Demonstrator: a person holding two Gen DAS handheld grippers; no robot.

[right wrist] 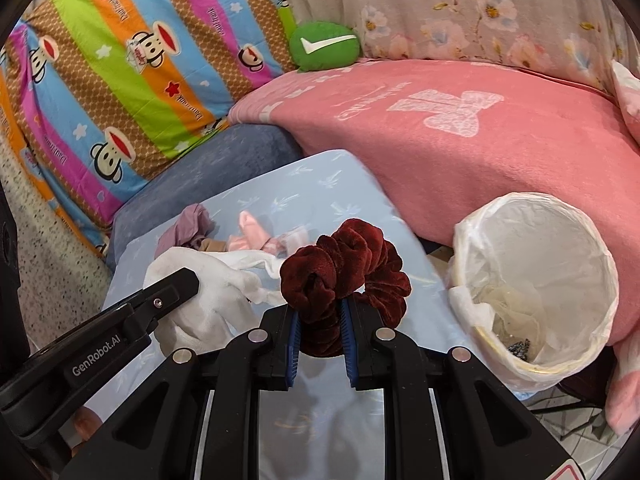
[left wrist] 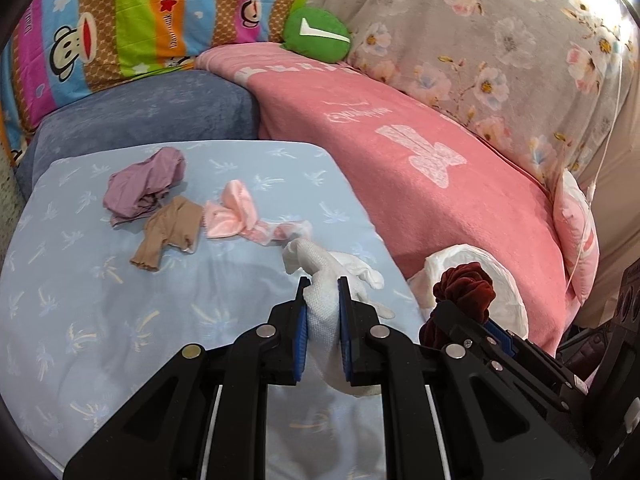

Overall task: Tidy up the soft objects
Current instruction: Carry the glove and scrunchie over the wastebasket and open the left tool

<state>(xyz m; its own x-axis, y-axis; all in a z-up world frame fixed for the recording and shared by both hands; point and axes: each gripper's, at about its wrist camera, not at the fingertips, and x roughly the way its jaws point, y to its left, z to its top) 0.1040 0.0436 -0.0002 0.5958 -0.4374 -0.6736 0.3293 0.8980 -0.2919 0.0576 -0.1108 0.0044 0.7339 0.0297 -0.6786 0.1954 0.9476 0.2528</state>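
One lined bin (right wrist: 536, 280), scraps inside; right tool (right wrist: 320, 316) grips scrunchie (right wrist: 344, 264).

Both wrist views sit low and close over the pale blue cushion (left wrist: 120, 300) (right wrist: 320, 184) — facing the pink blanket (left wrist: 400, 140) (right wrist: 480, 140) and green pillow (left wrist: 316, 32) (right wrist: 324, 46) they share.

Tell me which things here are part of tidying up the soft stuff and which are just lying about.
Part of the job:
white glove, in the left claw
dark red scrunchie, in the right claw
purple cloth, tan sock, pink cloth on the blue sheet
lined bin, probably

Just lying about:
green cushion
pink blanket
striped monkey quilt
floral cover
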